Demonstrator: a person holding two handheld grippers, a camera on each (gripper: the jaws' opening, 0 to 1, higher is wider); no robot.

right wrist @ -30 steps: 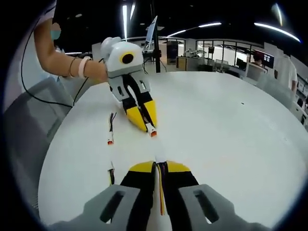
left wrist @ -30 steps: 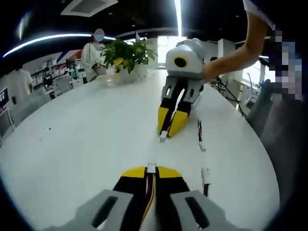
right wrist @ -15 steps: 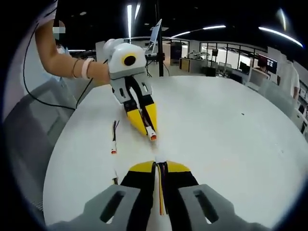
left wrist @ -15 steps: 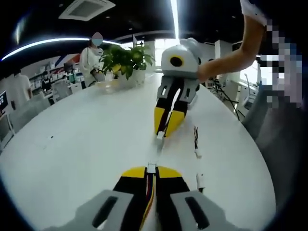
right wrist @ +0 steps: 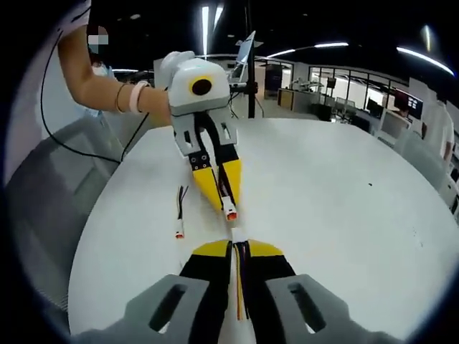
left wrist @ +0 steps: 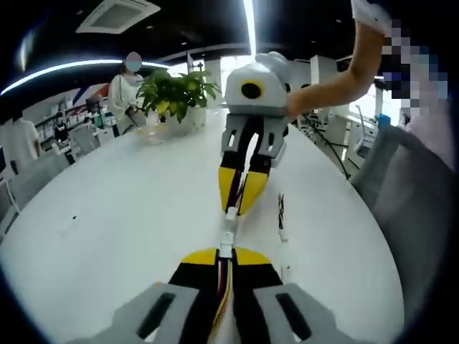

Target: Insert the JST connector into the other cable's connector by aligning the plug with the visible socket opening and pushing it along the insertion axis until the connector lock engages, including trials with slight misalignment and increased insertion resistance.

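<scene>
- We see the two connectors [left wrist: 228,231] tip to tip above the table [left wrist: 107,229], between the facing grippers.
- A spare cable [left wrist: 281,215] lies just right (left gripper view); a plant [left wrist: 172,93] stands behind.

Yellow/black fingers [left wrist: 224,266], white plug [left wrist: 226,249], orange-tipped connector [right wrist: 230,213], white table [right wrist: 344,193], green plant [left wrist: 173,92].

Left gripper [left wrist: 224,255] clamps a white connector [left wrist: 226,250], nearly touching the right gripper's [left wrist: 233,204] plug [left wrist: 230,213].
</scene>
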